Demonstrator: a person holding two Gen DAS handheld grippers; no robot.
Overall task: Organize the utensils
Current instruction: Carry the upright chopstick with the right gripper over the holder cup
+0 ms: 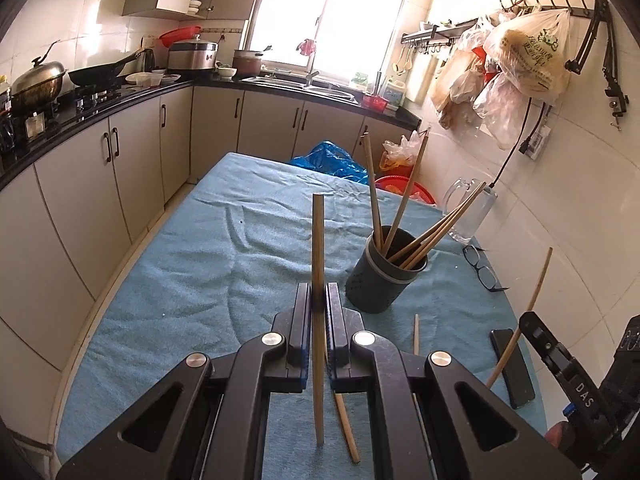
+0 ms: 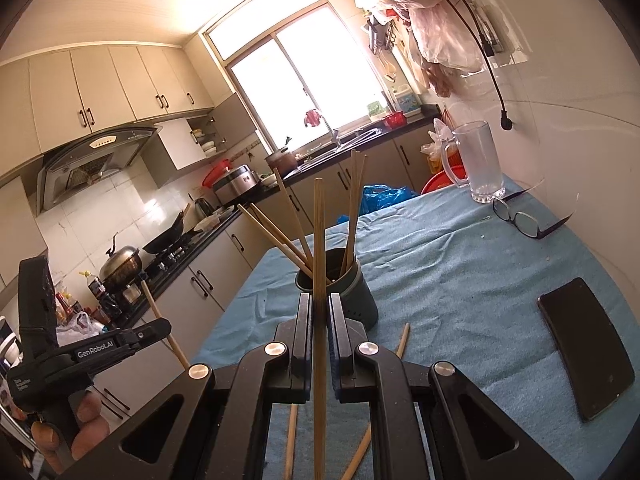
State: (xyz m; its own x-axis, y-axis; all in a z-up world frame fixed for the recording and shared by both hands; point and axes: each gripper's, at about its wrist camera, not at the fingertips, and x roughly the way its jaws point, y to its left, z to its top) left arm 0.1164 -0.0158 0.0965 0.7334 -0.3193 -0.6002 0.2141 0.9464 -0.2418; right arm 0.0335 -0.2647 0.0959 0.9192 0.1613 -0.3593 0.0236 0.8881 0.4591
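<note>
Both claws carry a load at once, and that is the main risk. The left claw [image 1: 319,312], closed on a pale wooden chopstick [image 1: 318,264], holds it near its middle, so the stick stands upright with a long free end above the jaws and another below; a knock against the desk [image 1: 180,264] or the holder's rim could pivot it or slide it out. The right claw [image 2: 319,316] is likewise clamped on a darker wooden chopstick [image 2: 319,240], also upright and also gripped mid-length.

The dark grey cylindrical utensil holder [image 1: 382,280] already bristles with several splayed chopsticks [image 1: 404,216], which could deflect an incoming tip. The holder looks light, so a sideways push may tip it.

From the left claw, the holder stands ahead and to the right, near but apart. From the right claw it stands just beyond the jaws, slightly right. Loose chopsticks [image 1: 346,428] lie on the blue cloth under both claws, and a black phone [image 2: 588,350] lies to the right.
</note>
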